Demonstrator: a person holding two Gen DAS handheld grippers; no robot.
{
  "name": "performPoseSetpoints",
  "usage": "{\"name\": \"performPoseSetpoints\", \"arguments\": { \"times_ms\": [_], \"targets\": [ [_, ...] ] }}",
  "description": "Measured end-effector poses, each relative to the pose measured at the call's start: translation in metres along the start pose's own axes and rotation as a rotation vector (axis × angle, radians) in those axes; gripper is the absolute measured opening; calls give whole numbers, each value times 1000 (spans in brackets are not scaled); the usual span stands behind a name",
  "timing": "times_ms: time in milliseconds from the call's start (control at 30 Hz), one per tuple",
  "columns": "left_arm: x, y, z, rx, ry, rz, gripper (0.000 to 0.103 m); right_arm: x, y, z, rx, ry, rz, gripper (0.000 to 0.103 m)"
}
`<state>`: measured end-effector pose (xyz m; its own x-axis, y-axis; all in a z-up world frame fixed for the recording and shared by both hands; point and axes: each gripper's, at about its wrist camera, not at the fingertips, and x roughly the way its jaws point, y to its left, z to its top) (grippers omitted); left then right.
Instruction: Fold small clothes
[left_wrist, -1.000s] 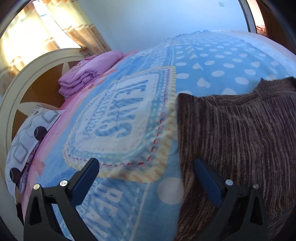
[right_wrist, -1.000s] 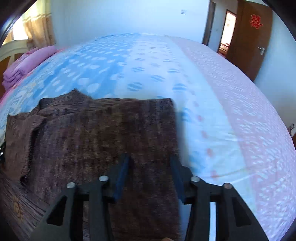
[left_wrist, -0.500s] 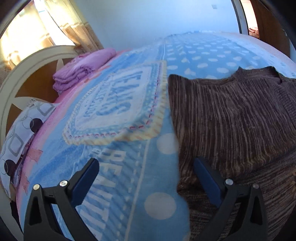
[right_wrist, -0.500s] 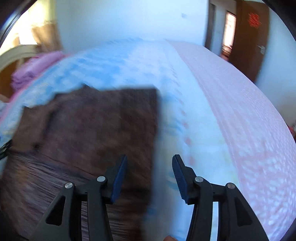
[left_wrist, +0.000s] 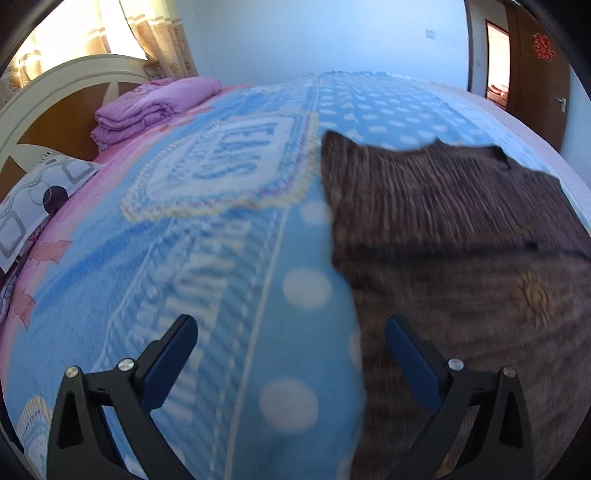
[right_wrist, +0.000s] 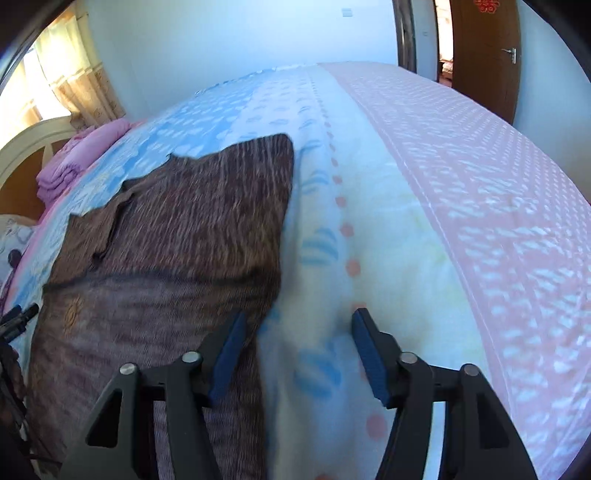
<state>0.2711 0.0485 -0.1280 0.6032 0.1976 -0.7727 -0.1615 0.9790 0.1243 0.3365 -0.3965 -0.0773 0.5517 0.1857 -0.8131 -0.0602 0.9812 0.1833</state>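
A brown striped knit garment (left_wrist: 443, 229) lies flat on the bed, its far part folded over the near part along a dark crease. It also shows in the right wrist view (right_wrist: 177, 236). My left gripper (left_wrist: 291, 350) is open and empty above the garment's left edge, its right finger over the cloth. My right gripper (right_wrist: 297, 350) is open and empty at the garment's right edge, its left finger over the cloth and its right finger over bare blanket.
The bed has a blue dotted blanket (left_wrist: 184, 258) with a lettered patch and a pink side (right_wrist: 480, 184). Folded purple bedding (left_wrist: 147, 107) and a patterned pillow (left_wrist: 29, 199) lie by the white headboard (left_wrist: 55, 81). A brown door (right_wrist: 484, 51) stands at the far right.
Both grippers have pulled back from the garment, so more of it shows. The right gripper has opened wider and shifted right, off the cloth's edge.
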Motion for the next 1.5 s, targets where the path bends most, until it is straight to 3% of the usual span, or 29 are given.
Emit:
{"name": "performPoseSetpoints", "arguments": {
  "times_ms": [33,233,467,733,1500],
  "targets": [
    [-4,1,-8,4,4,-9,103,-4,-2,-3,19,16,25,31],
    [-35,8,-42,20,3,-69,103,-30,7,-44,22,88,123,30],
    [-66,6,-78,83,-11,-98,103,-56,16,-88,-22,83,99,30],
    [-80,-3,-95,104,-7,-122,103,-74,21,-118,-37,67,64,30],
    [-93,-11,-118,109,49,-172,96,-94,27,-160,-26,50,49,31]
  ]
}}
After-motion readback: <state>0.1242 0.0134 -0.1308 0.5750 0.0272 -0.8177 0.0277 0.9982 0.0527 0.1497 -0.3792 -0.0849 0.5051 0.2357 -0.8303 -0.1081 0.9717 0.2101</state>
